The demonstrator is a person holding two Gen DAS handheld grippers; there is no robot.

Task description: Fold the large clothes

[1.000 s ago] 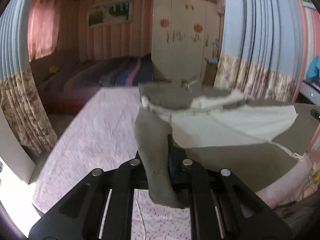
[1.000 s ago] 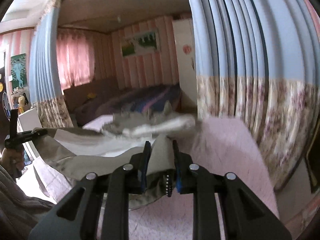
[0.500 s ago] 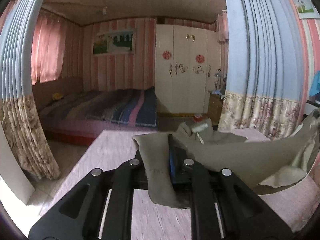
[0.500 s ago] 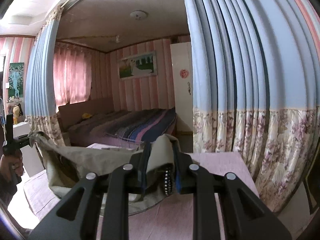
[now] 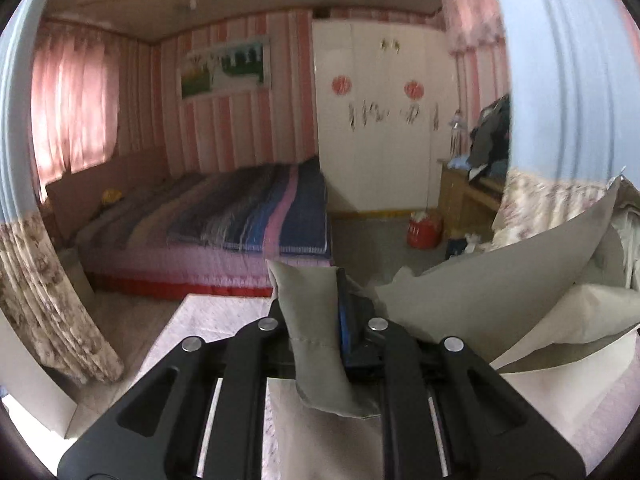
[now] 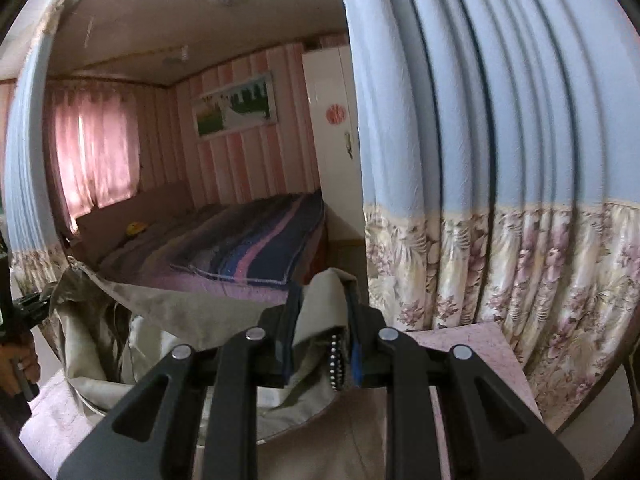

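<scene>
Both sets of jaws are clamped on cloth. Your left gripper (image 5: pixel 320 300) is squeezed nearly to nothing on a thick fold of the grey-green garment (image 5: pixel 520 280), which pokes up above the blue pad at lower centre of the left wrist view and hangs out below it. Your right gripper (image 6: pixel 322 312) stands a little wider — it bites a bulkier bunch of the same garment (image 6: pixel 180 312), and a beaded strand, perhaps a zipper edge, dangles inside the gap at lower centre of that frame.

From the left jaws the cloth runs off to the right of the frame, rising to a taut point at the right edge with a paler lining side sagging underneath. From the right jaws it runs left, toward the other hand (image 6: pixel 22 364) at the far left edge. So the held edge spans crosswise between your two grippers, off the surface, and neither hand looks nearer to the bulk than the other.

Beneath it lies the pink patterned cover (image 5: pixel 224 320) of the work surface, showing at the bottom of both frames. Past that, the striped bed (image 5: pixel 248 212), the white wardrobe (image 5: pixel 380 120) and the blue-and-floral curtain (image 6: pixel 500 160) at right.

My judgement: the coming move turns on that crosswise span — keep it level and taut as you carry it, or the sagging middle will land bunched.
</scene>
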